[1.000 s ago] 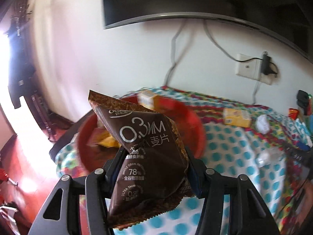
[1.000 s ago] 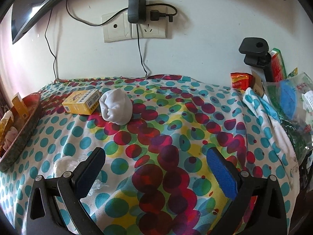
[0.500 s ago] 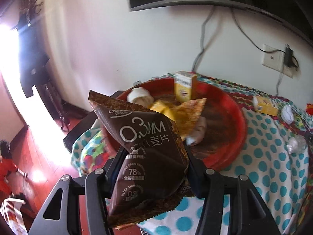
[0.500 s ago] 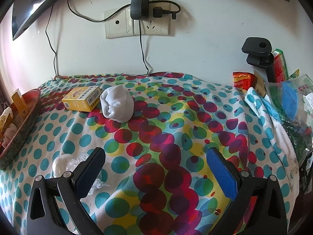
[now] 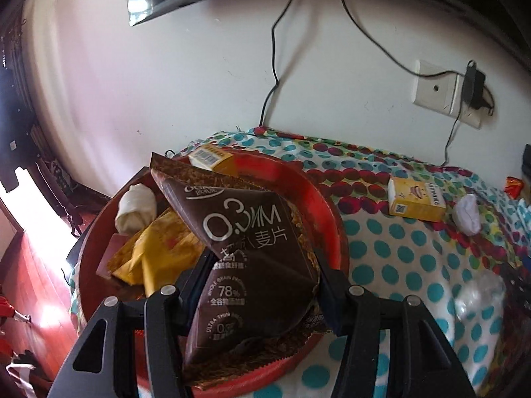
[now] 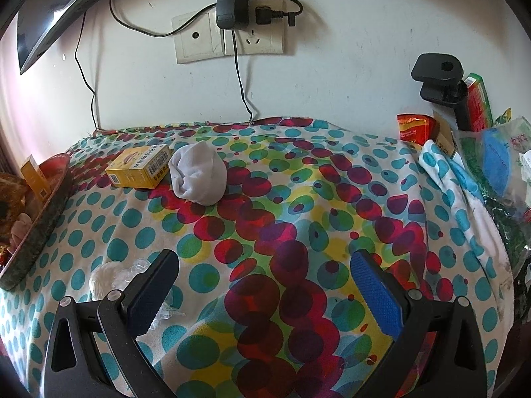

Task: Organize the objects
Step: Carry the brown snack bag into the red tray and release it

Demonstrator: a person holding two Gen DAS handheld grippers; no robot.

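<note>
My left gripper is shut on a brown snack packet and holds it over the red round tray. The tray holds a yellow box, a yellow packet and a rolled white sock. My right gripper is open and empty above the dotted cloth. On the cloth lie a yellow box, a balled white sock and a clear crumpled plastic wrap beside the left fingertip. The tray edge shows at the left in the right wrist view.
A wall with sockets and hanging cables stands behind the table. A black clamp, red packets and plastic bags crowd the right end. The floor drops away left of the tray.
My left gripper has carried the brown packet closer over the red tray. My right gripper has moved slightly forward and stays open.
</note>
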